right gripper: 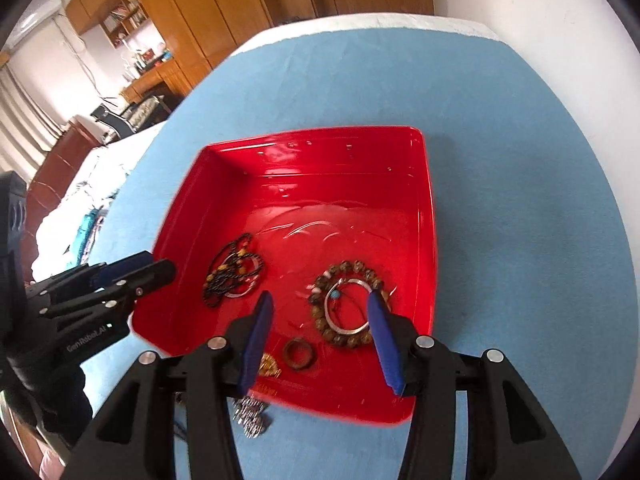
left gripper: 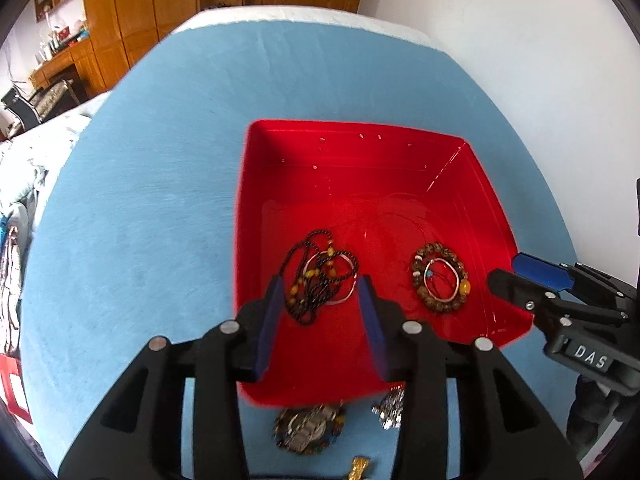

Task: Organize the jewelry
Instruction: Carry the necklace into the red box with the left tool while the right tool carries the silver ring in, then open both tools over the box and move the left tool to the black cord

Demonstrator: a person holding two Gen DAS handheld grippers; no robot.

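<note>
A red tray (left gripper: 280, 144) (right gripper: 424, 208) sits on the blue cloth. Inside lie a black beaded necklace with a silver bangle (left gripper: 320, 276) (right gripper: 232, 276) and a brown bead bracelet around a silver bangle (left gripper: 440, 278) (right gripper: 346, 308). A brown ring (right gripper: 298, 354) and a gold piece (right gripper: 269, 366) lie near the tray's near wall. My left gripper (left gripper: 320, 292) is open and empty above the necklace. My right gripper (right gripper: 318, 308) is open and empty above the bead bracelet. In front of the tray lie a beaded watch piece (left gripper: 308, 428), a silver piece (left gripper: 388, 408) (right gripper: 250, 412) and a gold piece (left gripper: 358, 468).
The blue cloth (left gripper: 160, 200) (right gripper: 520, 160) covers a table with a white edge at the far side. A white wall stands at the right. Wooden cabinets (left gripper: 140, 8) and a desk with clutter stand at the back left. Bedding lies beyond the table's left edge.
</note>
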